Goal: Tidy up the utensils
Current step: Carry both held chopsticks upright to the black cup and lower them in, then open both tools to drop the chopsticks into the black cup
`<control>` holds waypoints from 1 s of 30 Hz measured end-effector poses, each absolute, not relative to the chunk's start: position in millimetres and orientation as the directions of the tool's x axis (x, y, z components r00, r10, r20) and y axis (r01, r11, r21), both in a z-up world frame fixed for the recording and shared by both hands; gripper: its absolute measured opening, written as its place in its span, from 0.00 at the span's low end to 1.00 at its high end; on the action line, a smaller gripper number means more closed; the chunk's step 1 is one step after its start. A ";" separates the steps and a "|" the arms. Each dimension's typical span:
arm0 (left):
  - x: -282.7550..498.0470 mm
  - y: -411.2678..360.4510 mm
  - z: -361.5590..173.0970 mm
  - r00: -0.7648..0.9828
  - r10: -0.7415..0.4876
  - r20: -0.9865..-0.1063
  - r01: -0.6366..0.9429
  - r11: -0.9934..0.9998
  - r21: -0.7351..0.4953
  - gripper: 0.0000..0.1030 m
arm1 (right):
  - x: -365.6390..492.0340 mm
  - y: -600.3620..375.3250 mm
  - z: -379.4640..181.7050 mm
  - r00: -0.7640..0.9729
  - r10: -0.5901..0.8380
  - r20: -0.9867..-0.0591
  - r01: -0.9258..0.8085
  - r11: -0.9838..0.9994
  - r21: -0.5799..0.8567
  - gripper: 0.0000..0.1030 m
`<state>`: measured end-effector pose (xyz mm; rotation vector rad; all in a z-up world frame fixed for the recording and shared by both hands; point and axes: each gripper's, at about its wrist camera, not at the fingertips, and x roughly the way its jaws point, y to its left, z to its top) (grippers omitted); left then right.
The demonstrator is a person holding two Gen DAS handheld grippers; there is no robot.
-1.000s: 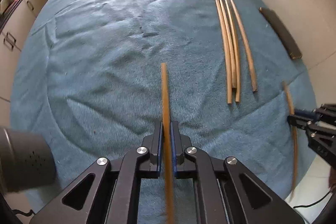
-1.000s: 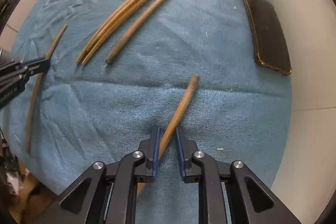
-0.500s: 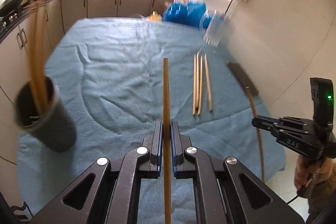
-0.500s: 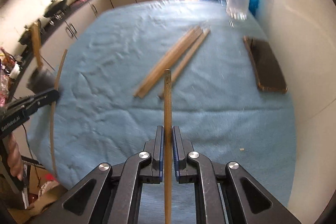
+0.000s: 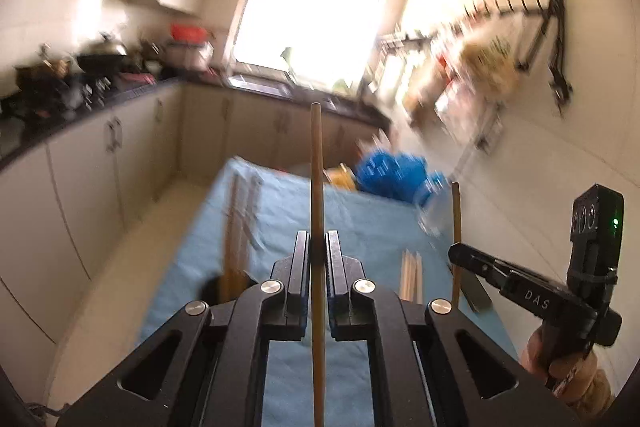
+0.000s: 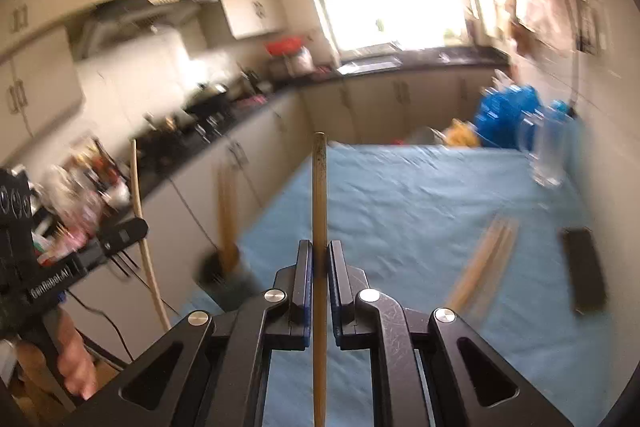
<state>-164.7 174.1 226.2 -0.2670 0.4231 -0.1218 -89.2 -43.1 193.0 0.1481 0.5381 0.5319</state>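
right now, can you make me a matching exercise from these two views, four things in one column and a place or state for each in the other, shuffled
Things:
1. left claw
2. dark holder cup
3. loose chopsticks
4. dark flat case

Places or states:
A. lying together on the blue cloth
B. shut on one upright chopstick
C. flat on the cloth near the wall
D. standing at the cloth's left edge with chopsticks in it

Pairs: 1-B, 2-D, 3-A, 4-C

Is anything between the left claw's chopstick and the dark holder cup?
Nothing visible blocks it. The left claw grips its chopstick above the cloth; the cup already holds chopsticks, which crowd its mouth.
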 end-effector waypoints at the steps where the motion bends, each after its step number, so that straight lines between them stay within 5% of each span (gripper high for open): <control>1: -162.8 181.1 230.7 0.914 -0.148 -0.377 0.042 0.960 -0.275 0.06 | -86.4 -33.5 195.9 0.731 0.531 -0.429 -0.454 0.847 0.275 0.08; 8: -133.4 228.3 235.5 0.932 -0.085 -0.351 -0.031 0.949 -0.312 0.06 | -63.2 42.7 208.7 0.761 0.583 -0.285 -0.508 0.808 0.297 0.08; 16: -82.1 239.2 219.3 0.934 -0.037 -0.355 -0.070 0.956 -0.284 0.06 | -19.4 81.7 202.8 0.792 0.569 -0.222 -0.485 0.806 0.339 0.08; 30: -47.1 240.5 166.8 0.881 -0.040 -0.472 -0.108 0.953 -0.283 0.06 | 2.9 96.1 146.7 0.774 0.530 -0.346 -0.450 0.845 0.289 0.09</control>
